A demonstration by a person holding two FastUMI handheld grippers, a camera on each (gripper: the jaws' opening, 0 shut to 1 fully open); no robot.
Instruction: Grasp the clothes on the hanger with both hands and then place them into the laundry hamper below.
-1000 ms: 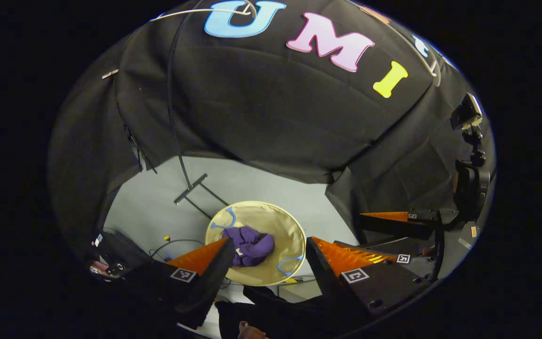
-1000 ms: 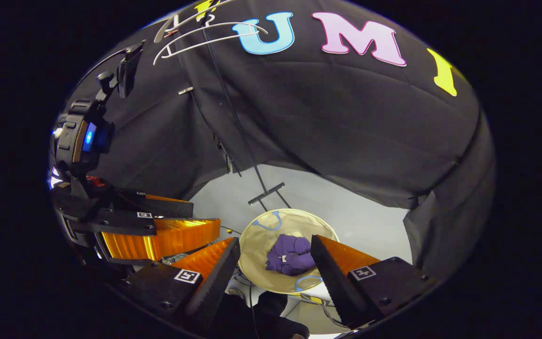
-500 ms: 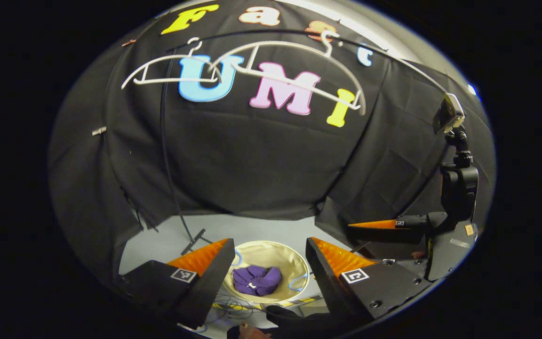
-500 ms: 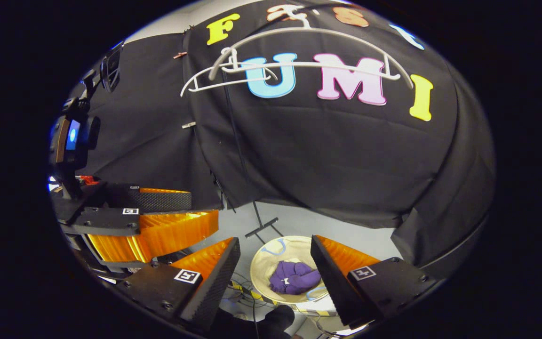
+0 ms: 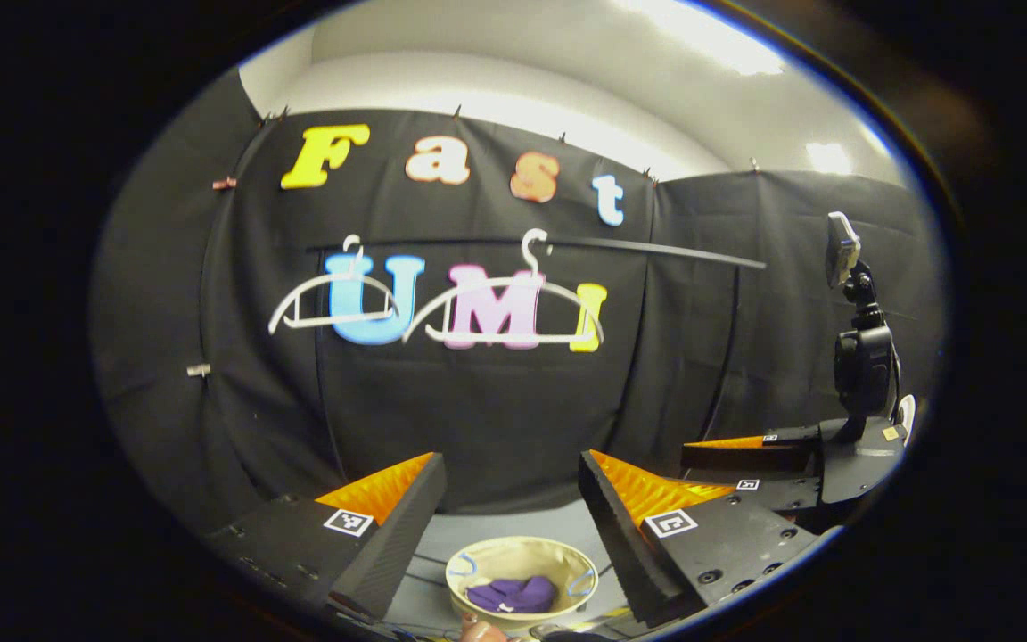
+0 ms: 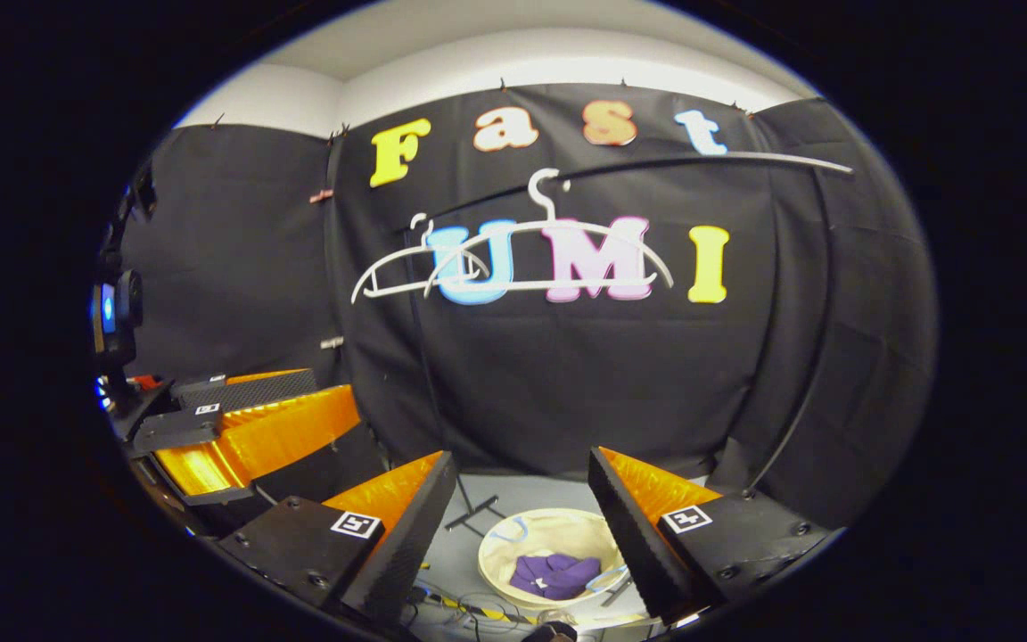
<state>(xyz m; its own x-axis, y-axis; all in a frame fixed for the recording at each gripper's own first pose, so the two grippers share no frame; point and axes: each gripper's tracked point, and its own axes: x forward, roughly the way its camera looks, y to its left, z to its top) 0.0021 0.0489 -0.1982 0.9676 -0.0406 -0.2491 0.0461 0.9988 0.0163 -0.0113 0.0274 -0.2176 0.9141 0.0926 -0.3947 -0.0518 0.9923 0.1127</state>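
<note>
Purple clothes [image 5: 511,595] lay in the round hamper [image 5: 521,557] on the floor, hangers [image 5: 505,299] bare, both tongs [image 5: 509,499] [image 6: 522,499] wide and empty, so the job looked done.

Open air lies between the rail [image 6: 656,165] at 12 o'clock and the laundry hamper [image 6: 500,544] at 6 o'clock. Two bare white hangers [image 6: 513,259] hang from the rail; below them is unbroken black cloth. The hamper's mouth is open, with purple clothes [image 6: 556,575] lying low inside. The rack's upright pole [image 6: 420,357] and foot [image 6: 469,513] stand at 7 o'clock beside it. Cables [image 6: 464,606] trail on the floor near the hamper.
</note>
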